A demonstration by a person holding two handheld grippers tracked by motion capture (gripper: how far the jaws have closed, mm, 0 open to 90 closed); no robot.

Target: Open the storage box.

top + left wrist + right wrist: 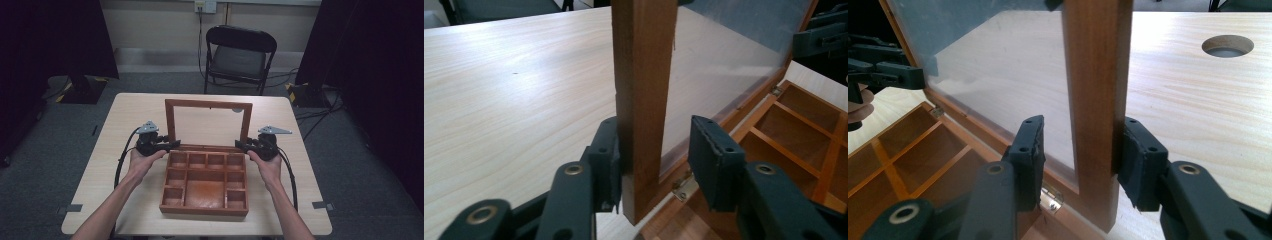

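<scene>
box [205, 186] mid-frame, long axis toward chair; lid [208, 122] upright | my left gripper [170, 144], right gripper [241, 145]: jaws apart, each straddling a lid side rail, ungripped

Pale wooden counter [130, 130] on grey carpet [60, 145]; black folding chair [239, 57] behind, dark curtains [50, 37] flanking a beige wall [155, 22].

A box [205, 185] sits mid-desk [135, 107], its lid [208, 122] upright at the back. One gripper [172, 144] flanks the lid's left post, another [239, 145] its right. A chair [239, 57] stands behind.
</scene>
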